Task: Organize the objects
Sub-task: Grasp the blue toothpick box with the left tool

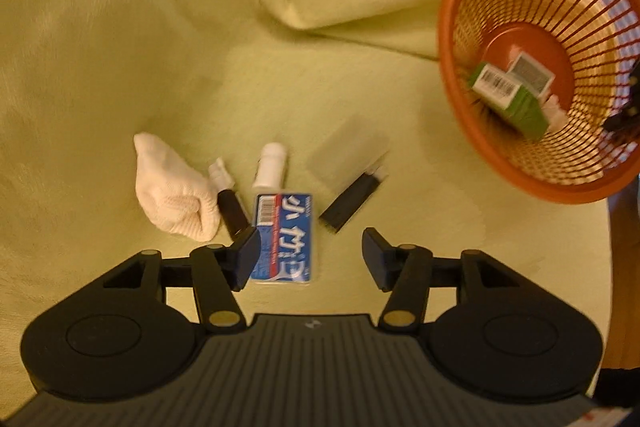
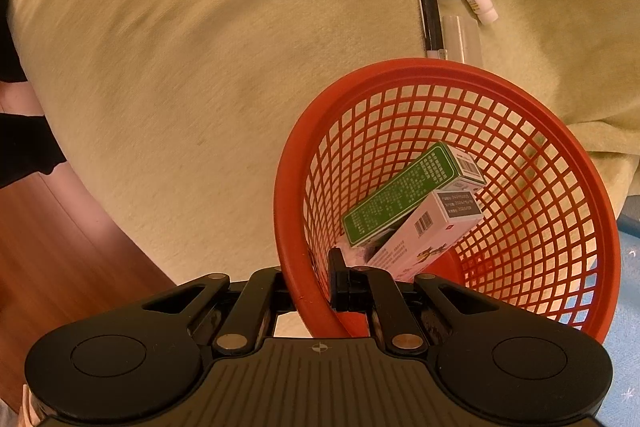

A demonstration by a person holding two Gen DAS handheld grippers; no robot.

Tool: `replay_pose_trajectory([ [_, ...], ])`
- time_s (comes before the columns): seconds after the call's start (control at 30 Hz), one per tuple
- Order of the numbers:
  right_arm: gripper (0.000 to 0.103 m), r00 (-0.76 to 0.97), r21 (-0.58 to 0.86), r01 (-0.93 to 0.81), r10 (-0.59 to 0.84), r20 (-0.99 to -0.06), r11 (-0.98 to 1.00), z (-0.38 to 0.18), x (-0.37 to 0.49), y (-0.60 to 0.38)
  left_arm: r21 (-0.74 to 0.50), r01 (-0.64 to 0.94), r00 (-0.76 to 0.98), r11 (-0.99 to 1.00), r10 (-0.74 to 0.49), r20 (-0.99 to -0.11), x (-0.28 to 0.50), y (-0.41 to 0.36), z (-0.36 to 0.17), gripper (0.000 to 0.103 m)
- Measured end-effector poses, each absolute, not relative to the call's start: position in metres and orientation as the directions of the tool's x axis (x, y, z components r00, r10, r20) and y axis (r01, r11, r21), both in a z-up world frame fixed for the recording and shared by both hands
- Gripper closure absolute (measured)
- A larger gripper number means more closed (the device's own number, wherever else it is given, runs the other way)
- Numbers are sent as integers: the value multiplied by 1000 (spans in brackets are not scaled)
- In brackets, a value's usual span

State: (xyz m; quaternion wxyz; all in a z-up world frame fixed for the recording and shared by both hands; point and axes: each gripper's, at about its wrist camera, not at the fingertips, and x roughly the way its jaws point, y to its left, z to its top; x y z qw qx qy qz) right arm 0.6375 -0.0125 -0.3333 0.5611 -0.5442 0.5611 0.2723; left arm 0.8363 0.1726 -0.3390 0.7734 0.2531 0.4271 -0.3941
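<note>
Left gripper [image 1: 310,259]: jaws apart, nothing pressed between the pads, poised over the blue flat plastic packet with white lettering [image 1: 283,239]. Packet lying flat on the pale green cloth [image 1: 120,27], long axis running straight away from the gripper, barcode end farthest, near end partly behind the left finger.

Beyond the packet's far end, touching or nearly so: small white plastic bottle [image 1: 272,167], on its side, cap pointing away. To the left: dark slim tube with a white cap [image 1: 228,195], cap end away, lying against a crumpled white knitted glove [image 1: 168,187]. To the right: black flat stick-shaped object [image 1: 352,199], slanted, its far end beside a clear plastic cover [image 1: 348,143], blurred.

Right gripper [image 2: 338,283]: jaws clamped on the rim of the red round plastic mesh basket [image 2: 500,83]. Inside the basket, leaning together: green cardboard box [image 2: 400,199] over a white cardboard box [image 2: 432,227], both long axes slanting toward the upper right in the right wrist view.
</note>
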Motion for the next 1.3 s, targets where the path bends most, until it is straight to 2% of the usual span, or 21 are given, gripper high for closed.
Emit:
replay_pose_trajectory([
  [0.1,99,220,-304,-916,-305,-926,261,-333,637,-12,57,815,326,576,-375,-868,843,175,-350,52],
  [0.47,99,216,-298,-918,-303,-928,260,-335,639,-12,67,800,325,596,-336,-884,862,168,-391,38],
  [0.73,99,212,-293,-921,-302,-930,258,-335,639,-12,60,799,303,598,-313,-900,869,168,-413,38],
  [1.13,99,212,-293,-922,-303,-929,254,-336,638,-11,48,800,287,598,-311,-906,872,167,-419,38],
  [1.23,99,208,-290,-923,-305,-929,254,-336,638,-12,46,802,280,595,-307,-909,872,167,-421,40],
  [1.3,99,208,-290,-923,-305,-929,253,-337,637,-12,47,804,278,593,-304,-911,871,166,-421,49],
])
